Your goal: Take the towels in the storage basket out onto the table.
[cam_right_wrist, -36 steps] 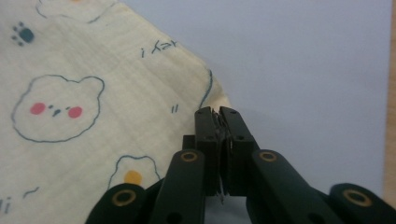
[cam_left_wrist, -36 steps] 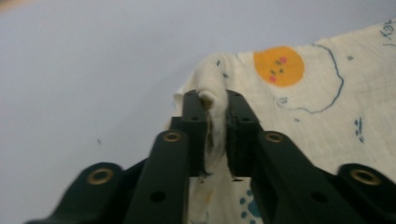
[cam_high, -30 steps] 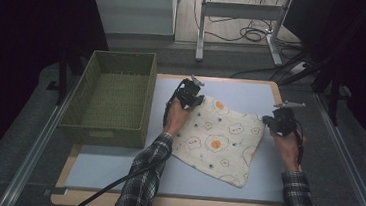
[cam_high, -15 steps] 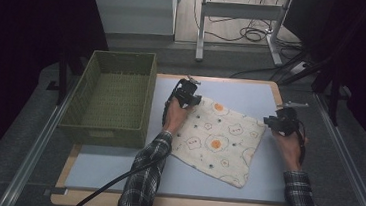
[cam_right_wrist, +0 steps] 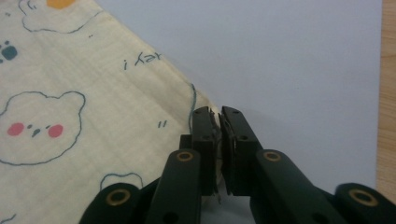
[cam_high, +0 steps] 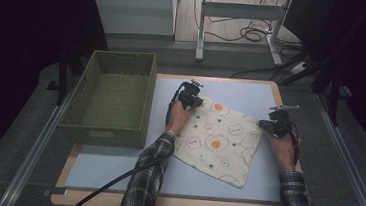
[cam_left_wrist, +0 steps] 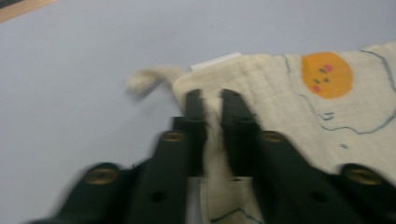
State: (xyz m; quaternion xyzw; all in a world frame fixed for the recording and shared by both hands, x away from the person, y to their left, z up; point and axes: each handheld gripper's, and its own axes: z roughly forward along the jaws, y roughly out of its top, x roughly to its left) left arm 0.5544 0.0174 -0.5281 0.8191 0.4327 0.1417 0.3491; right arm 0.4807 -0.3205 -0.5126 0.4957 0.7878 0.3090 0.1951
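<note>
Both grippers have just been closing and are now clamped on the cloth (cam_high: 220, 139): left gripper (cam_high: 191, 99) pinches its far-left corner, right gripper (cam_high: 271, 126) its right corner, fabric between both pairs of jaws. Cloth lies flat on the table (cam_high: 115, 165), right of the green basket (cam_high: 112, 97). Corners secured, so lifting or folding looks next.

Left gripper (cam_high: 190, 95) low at table level, jaws just closed and pinched together, forearm in plaid sleeve reaching forward, right gripper (cam_high: 273, 126) also low, jaws just closed tight, right hand (cam_high: 282, 146) behind it.
</note>
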